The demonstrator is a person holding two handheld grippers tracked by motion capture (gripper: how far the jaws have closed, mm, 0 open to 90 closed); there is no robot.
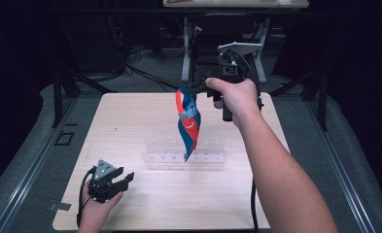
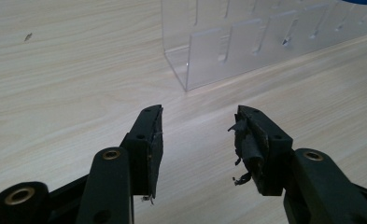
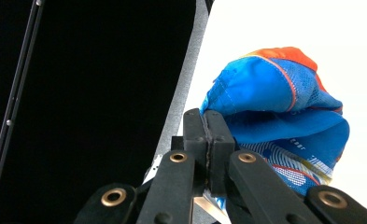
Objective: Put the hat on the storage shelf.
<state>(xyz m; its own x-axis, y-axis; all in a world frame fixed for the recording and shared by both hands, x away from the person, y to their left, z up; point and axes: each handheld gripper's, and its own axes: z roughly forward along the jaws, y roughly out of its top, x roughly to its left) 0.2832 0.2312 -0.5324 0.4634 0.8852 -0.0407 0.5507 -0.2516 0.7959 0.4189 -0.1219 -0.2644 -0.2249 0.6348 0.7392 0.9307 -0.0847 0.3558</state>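
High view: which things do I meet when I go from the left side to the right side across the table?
left gripper → clear acrylic rack → blue and orange cloth hanging over the rack → right gripper, whose body lies right of the cloth, in the right hand

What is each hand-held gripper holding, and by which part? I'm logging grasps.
The right hand-held gripper pinches the blue-and-orange cloth by its top edge, so it hangs. The left hand-held gripper holds nothing.
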